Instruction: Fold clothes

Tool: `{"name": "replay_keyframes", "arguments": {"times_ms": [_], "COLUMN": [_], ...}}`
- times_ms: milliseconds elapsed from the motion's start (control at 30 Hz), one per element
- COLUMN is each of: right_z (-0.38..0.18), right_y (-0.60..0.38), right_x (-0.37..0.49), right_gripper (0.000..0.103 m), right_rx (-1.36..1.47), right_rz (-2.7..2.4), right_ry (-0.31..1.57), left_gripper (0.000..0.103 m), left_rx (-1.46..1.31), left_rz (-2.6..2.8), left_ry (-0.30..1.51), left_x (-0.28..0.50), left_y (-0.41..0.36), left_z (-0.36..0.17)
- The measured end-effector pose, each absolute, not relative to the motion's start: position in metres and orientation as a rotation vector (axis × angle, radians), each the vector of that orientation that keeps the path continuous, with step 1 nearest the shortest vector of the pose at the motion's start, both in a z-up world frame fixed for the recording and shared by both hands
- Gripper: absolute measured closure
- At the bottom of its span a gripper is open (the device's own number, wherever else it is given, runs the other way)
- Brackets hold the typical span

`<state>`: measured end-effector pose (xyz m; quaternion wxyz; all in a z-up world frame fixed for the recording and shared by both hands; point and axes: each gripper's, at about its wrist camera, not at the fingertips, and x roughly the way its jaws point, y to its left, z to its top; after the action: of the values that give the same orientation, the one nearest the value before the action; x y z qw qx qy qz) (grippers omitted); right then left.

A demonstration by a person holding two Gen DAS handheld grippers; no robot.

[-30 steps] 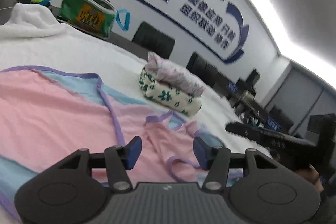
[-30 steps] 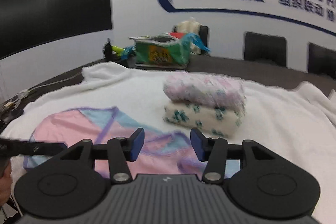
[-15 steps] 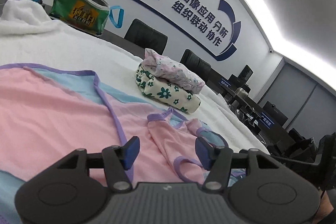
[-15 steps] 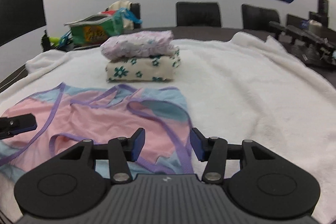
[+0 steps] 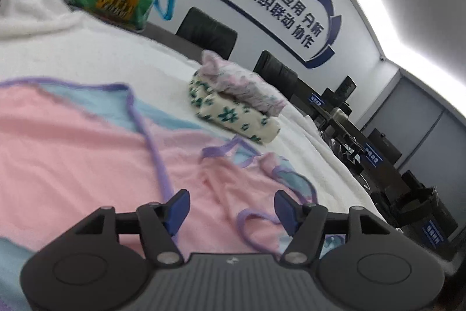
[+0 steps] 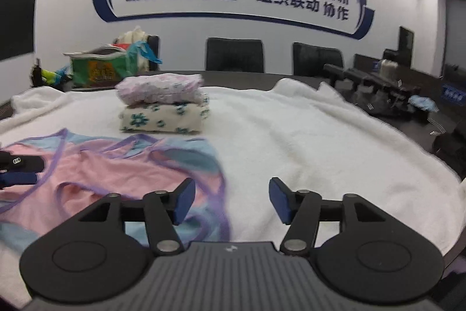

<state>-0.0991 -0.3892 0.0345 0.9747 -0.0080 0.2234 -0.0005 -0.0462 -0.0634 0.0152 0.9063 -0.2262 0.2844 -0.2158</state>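
Note:
A pink and light-blue garment with purple trim (image 5: 87, 153) lies spread on the white towel-covered table (image 5: 96, 60); it also shows in the right wrist view (image 6: 116, 168). My left gripper (image 5: 231, 207) is open and empty, low over the garment's strap end. My right gripper (image 6: 230, 200) is open and empty, over the garment's right edge and the white towel (image 6: 305, 142). The left gripper's tip shows at the left edge of the right wrist view (image 6: 17, 168).
Two folded garments are stacked behind the pink one, a lilac one (image 6: 158, 88) on a floral white one (image 6: 163, 121); the stack also shows in the left wrist view (image 5: 236, 107). A green bag (image 6: 97, 69) and black chairs (image 6: 234, 54) stand at the far side.
My right gripper has swung right, so the garment's right edge now lies under its left finger. My left gripper has shifted slightly over the garment. Both stay open.

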Motion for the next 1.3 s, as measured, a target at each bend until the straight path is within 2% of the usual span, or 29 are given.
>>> {"name": "replay_keyframes", "arguments": {"times_ms": [133, 333, 467, 500, 633, 733, 767, 800, 900, 1067, 1167, 1200, 1233, 1300], "right_z": [0.015, 0.029, 0.022, 0.019, 0.009, 0.004, 0.004, 0.005, 0.009, 0.015, 0.015, 0.014, 0.013, 0.011], "right_y": [-0.388, -0.403, -0.403, -0.405, -0.435, -0.467, -0.47, -0.471, -0.472, -0.467, -0.463, -0.463, -0.463, -0.464], "right_x": [-0.081, -0.028, 0.036, 0.053, 0.098, 0.108, 0.105, 0.098, 0.077, 0.026, -0.003, -0.009, -0.015, -0.024], "right_gripper": [0.042, 0.045, 0.059, 0.066, 0.071, 0.069, 0.065, 0.052, 0.042, 0.044, 0.069, 0.088, 0.097, 0.098], "right_rx": [0.003, 0.08, 0.215, 0.245, 0.409, 0.55, 0.556, 0.541, 0.484, 0.332, 0.257, 0.251, 0.245, 0.224], "right_rz": [0.017, 0.198, 0.39, 0.381, 0.332, 0.263, 0.282, 0.292, 0.335, 0.395, 0.383, 0.388, 0.395, 0.407], "right_ry": [0.492, 0.533, 0.689, 0.716, 0.721, 0.694, 0.687, 0.673, 0.658, 0.648, 0.66, 0.667, 0.673, 0.677], "left_gripper": [0.043, 0.044, 0.044, 0.044, 0.044, 0.043, 0.043, 0.043, 0.045, 0.043, 0.044, 0.046, 0.046, 0.047], "left_rx": [-0.35, -0.258, -0.242, -0.234, -0.171, -0.139, -0.134, -0.127, -0.123, -0.05, 0.006, -0.006, -0.024, -0.086], "left_rz": [-0.416, -0.335, -0.309, -0.307, -0.292, -0.289, -0.29, -0.293, -0.307, -0.372, -0.39, -0.407, -0.437, -0.539], "left_ry": [0.578, 0.602, 0.644, 0.648, 0.651, 0.652, 0.652, 0.652, 0.621, 0.538, 0.554, 0.581, 0.605, 0.653], "left_x": [-0.043, -0.035, -0.03, -0.029, -0.031, -0.031, -0.032, -0.033, -0.039, -0.043, -0.038, -0.037, -0.037, -0.04], "left_y": [-0.094, -0.124, -0.132, -0.133, -0.143, -0.146, -0.146, -0.146, -0.145, -0.156, -0.169, -0.172, -0.176, -0.188], "left_z": [0.026, 0.018, 0.005, 0.002, 0.0, 0.0, 0.0, 0.002, 0.015, 0.039, 0.036, 0.033, 0.03, 0.026]}}
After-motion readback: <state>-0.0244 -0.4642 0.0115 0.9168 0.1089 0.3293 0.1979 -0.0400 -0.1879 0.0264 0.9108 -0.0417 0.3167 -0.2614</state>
